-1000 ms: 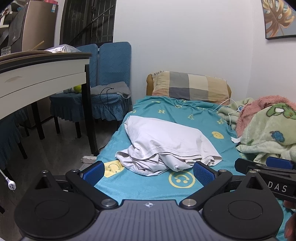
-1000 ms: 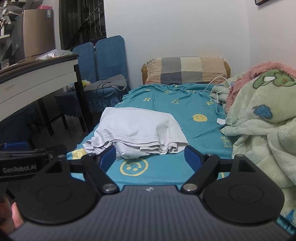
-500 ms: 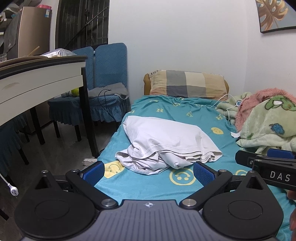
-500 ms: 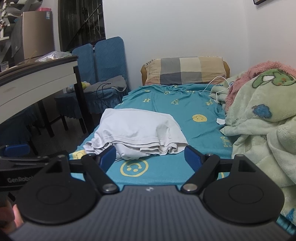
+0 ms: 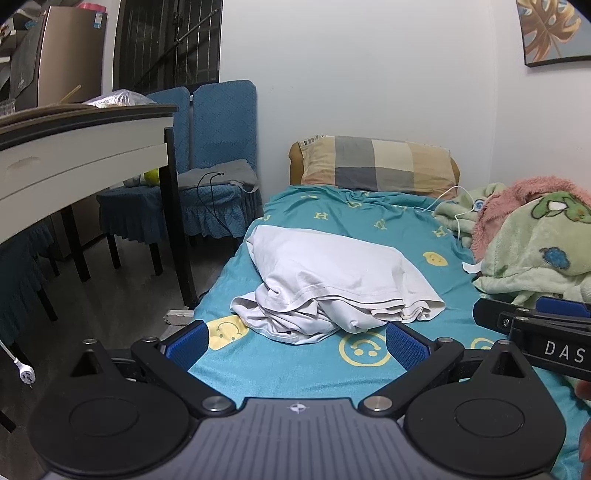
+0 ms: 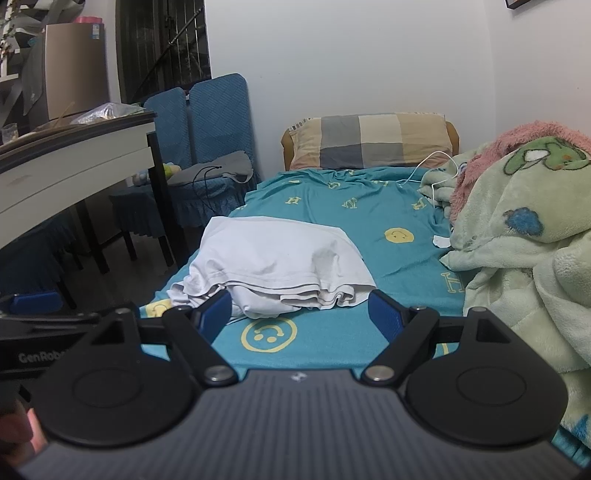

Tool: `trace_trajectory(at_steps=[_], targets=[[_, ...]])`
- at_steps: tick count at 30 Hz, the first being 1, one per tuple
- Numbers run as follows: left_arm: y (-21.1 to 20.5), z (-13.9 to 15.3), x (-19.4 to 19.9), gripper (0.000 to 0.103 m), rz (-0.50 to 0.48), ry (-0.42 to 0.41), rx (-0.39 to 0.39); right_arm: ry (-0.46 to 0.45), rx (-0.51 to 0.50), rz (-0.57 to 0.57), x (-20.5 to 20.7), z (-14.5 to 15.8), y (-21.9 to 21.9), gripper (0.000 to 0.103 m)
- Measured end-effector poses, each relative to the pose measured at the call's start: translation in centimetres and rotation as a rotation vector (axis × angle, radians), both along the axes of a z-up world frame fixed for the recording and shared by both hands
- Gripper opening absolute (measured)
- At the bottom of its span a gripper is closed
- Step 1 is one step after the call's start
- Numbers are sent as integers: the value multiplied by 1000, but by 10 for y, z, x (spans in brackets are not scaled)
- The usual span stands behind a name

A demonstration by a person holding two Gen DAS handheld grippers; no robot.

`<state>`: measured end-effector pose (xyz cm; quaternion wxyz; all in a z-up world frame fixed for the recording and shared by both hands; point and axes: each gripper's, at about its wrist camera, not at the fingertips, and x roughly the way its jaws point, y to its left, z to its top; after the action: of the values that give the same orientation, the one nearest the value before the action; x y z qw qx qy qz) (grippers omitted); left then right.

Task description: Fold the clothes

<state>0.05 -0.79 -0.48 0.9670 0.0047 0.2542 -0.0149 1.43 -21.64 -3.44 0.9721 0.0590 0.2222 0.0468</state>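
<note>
Item: white garment (image 5: 332, 284), loosely bunched, lying on the teal bed sheet (image 5: 288, 369) at frame centre in both wrist views, its long axis running roughly left to right across the picture, with the rumpled hem edge turned toward me. Left gripper (image 5: 295, 341): I hold it low in frame, fingers spread wide with nothing between them, the garment straight ahead and apart from the blue pads. Right gripper (image 6: 301, 314): fingers likewise wide and empty; its left pad sits just before the garment's near edge in the picture, though I cannot tell whether it touches. From these views I judge the right gripper slightly nearer the cloth, the left better placed for the bunched lower-left corner. Surroundings: checked pillow (image 5: 376, 164) at upper centre, green fleece blanket (image 6: 517, 236) at right, table (image 5: 74, 147) at upper left, blue chairs (image 5: 218, 140) behind it. Change against the earlier frames: in the left view the garment now sits a little more central and the wall picture (image 5: 554, 29) farther toward the upper right corner; the right view is nearly unchanged; fingers equally wide throughout. Folding not yet begun.
</note>
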Motion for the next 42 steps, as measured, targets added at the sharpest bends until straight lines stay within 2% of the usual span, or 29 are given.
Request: trace_trajectory(at_steps=[7, 10, 14, 17, 19, 27, 28, 30, 32, 33, 35, 42], targets=[[9, 8, 3, 103, 4, -25, -8, 3, 17, 5, 0, -1, -2, 82], [19, 26, 8, 103, 3, -75, 15, 16, 35, 23, 5, -3, -2, 82], [44, 46, 19, 103, 21, -119, 20, 71, 82, 75, 30, 0, 5, 82], [72, 52, 28, 103, 46, -116, -45, 92, 87, 131, 63, 2, 21, 80], [89, 48, 37, 103, 55, -99, -80, 102, 50, 173, 93, -9, 46, 77], [144, 10, 70, 103, 117, -32, -180, 148, -116, 334, 212, -54, 145, 73], [146, 4, 76, 103, 121, -21, -180, 167, -149, 341, 225, -63, 156, 70], [148, -6, 85, 102, 123, 1, -180, 202, -215, 326, 244, -81, 174, 55], [150, -13, 92, 102, 122, 14, -195, 209, -285, 284, 256, -90, 181, 22], [150, -16, 94, 102, 122, 21, -205, 204, -276, 262, 258, -88, 177, 19], [151, -21, 96, 102, 122, 32, -225, 185, -195, 219, 258, -74, 160, 13], [145, -21, 96, 102, 115, 20, -261, -41, -66, 28, 232, 6, 77, 10]])
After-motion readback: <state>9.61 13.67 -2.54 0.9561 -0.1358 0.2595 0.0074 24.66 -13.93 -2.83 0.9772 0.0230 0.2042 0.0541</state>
